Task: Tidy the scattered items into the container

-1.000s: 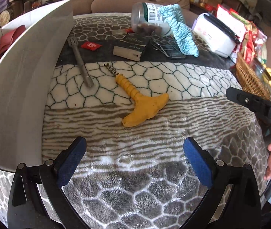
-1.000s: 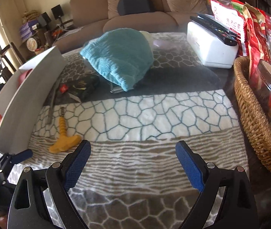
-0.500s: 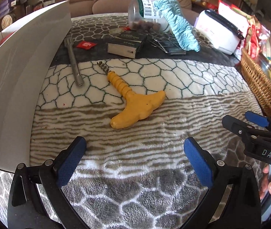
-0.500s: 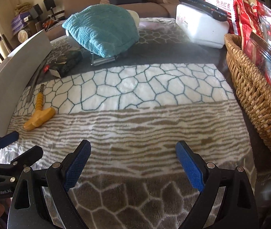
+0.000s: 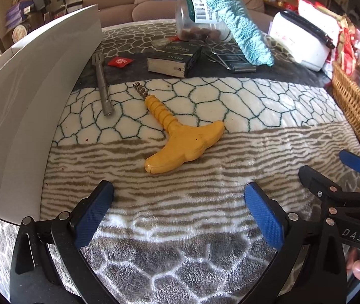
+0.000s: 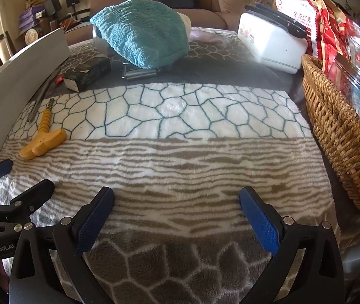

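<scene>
both tongs, left tongs and right tongs, are wide open and hold nothing. the yellow plastic t-shaped corkscrew lies on the fuzzy patterned blanket, near the tall white container wall. its smooth handle might slip, i think, if pinched at the thin end.

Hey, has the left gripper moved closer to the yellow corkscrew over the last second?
Yes. In its own view the yellow corkscrew sits slightly lower, nearer the open left gripper, and the jar looks closer.
</scene>
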`<act>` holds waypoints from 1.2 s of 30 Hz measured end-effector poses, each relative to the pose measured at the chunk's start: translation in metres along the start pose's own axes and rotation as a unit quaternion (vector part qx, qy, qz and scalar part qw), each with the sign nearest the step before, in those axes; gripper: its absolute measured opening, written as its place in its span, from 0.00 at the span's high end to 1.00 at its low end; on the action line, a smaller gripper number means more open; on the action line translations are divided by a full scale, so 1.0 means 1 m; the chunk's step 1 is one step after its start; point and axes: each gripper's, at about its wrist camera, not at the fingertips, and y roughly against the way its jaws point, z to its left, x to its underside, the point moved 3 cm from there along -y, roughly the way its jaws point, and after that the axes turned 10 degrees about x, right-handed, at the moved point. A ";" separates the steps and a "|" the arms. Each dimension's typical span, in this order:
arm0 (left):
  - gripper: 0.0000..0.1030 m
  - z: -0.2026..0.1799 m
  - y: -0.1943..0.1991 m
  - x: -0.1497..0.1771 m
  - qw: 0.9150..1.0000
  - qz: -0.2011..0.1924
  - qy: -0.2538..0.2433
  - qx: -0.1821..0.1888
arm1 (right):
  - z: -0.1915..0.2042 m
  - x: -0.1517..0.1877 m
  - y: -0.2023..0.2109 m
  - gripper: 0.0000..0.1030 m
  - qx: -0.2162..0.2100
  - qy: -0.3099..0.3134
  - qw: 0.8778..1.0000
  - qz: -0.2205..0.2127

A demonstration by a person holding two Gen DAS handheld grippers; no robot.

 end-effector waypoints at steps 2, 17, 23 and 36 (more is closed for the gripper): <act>0.00 0.000 0.000 0.000 1.000 -0.001 0.002 -0.002 | 0.000 0.000 0.000 0.01 0.001 -0.001 1.000 0.000; 0.00 0.001 0.001 0.001 0.999 -0.011 0.026 -0.031 | -0.001 0.001 0.000 0.00 0.003 -0.003 1.000 0.001; 0.00 0.001 0.000 0.002 0.999 -0.011 0.026 -0.031 | -0.001 0.001 0.000 0.00 0.003 -0.003 1.000 0.001; 0.00 0.001 0.000 0.002 0.999 -0.011 0.026 -0.031 | -0.001 0.001 0.000 0.00 0.003 -0.003 1.000 0.001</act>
